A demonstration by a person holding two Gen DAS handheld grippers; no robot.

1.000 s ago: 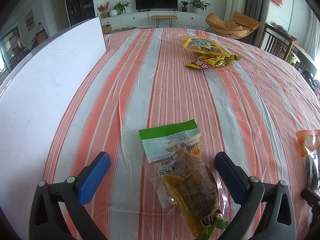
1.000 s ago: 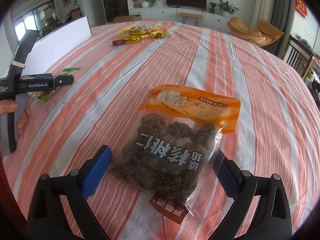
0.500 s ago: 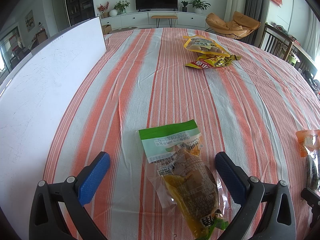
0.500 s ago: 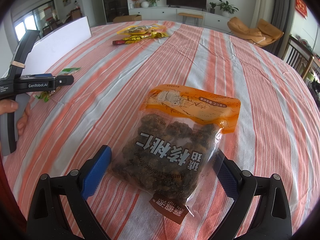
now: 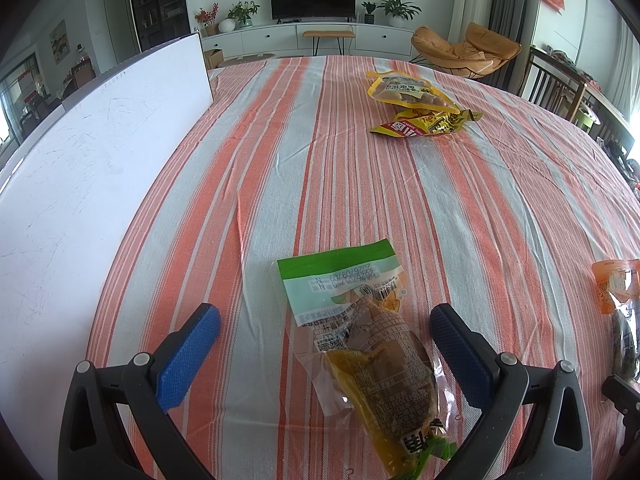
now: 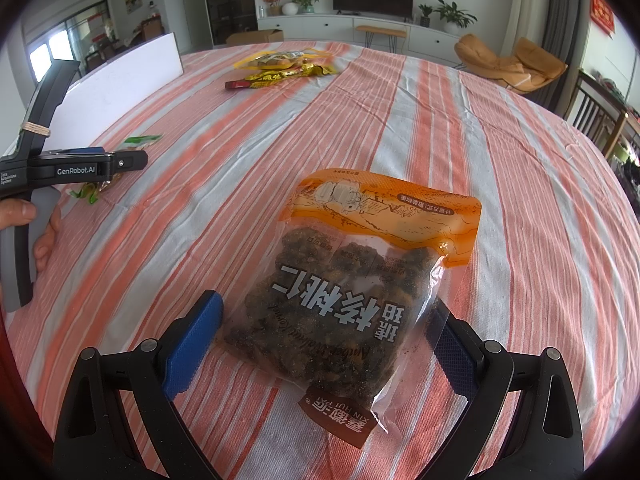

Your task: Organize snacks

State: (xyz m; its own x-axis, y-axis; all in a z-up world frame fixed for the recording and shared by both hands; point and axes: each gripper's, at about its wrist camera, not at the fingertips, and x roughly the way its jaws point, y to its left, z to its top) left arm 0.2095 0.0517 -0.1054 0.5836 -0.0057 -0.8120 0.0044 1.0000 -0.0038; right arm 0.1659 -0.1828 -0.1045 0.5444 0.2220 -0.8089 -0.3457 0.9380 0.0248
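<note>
My left gripper (image 5: 324,320) is open, its blue pads on either side of a green-topped clear snack packet (image 5: 360,340) that lies flat on the striped tablecloth. My right gripper (image 6: 326,314) is open around an orange-topped bag of dark walnut pieces (image 6: 352,280) that lies flat between the pads. The left gripper's body (image 6: 80,166) and the hand holding it show at the left of the right wrist view, over the green packet (image 6: 138,142). The walnut bag's edge (image 5: 616,284) shows at the right of the left wrist view.
A yellow snack bag (image 5: 404,88) and a yellow-red packet (image 5: 424,124) lie at the far side of the table; they also show in the right wrist view (image 6: 280,60). A white board (image 5: 92,152) stands along the table's left edge. Chairs stand at the right.
</note>
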